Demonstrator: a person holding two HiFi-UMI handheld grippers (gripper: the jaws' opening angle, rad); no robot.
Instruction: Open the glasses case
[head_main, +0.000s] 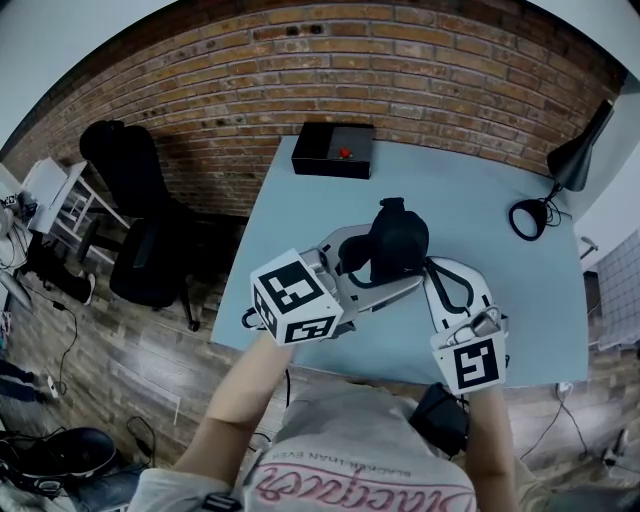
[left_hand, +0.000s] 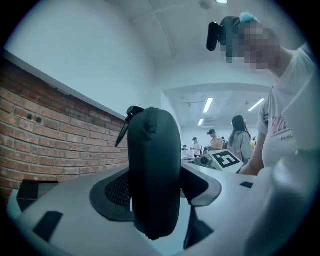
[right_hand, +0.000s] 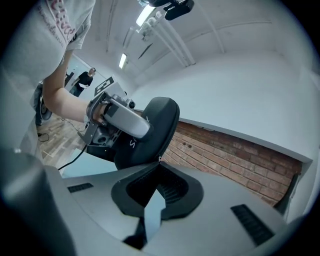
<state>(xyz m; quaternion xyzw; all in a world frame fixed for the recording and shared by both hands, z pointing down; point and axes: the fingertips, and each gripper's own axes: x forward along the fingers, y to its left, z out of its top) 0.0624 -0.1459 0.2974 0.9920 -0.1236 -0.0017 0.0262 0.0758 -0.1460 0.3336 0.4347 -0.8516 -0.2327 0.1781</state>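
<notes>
Head view had the black, rounded zip-up glasses case (head_main: 400, 240) up in the air over the pale blue table (head_main: 500, 200), not resting on it. The left gripper (left_hand: 156, 189) had it clamped, with one pad pressed on each broad face and the case standing on end between them. Left gripper view showed it edge-on, with a dark tab (left_hand: 124, 127) sticking off the top corner, which I'd guess was the zip pull.

The right gripper (right_hand: 159, 164) had its fingers pressed fully together, and the closed tip sat right at the case's edge seam. I honestly couldn't tell whether it had a bit of zip pinched or nothing at all.

Stuff that could go sideways, imo:
- The left pads were squeezing both shells together, so any prying at the seam would be fighting that grip.
- If the tab at the top was the pull, the right tip looked parked away from it and would just skid along the seam.
- The case is curved and smooth-looking, so a hard tug could spin it in the pads or pop it out onto the table.
</notes>
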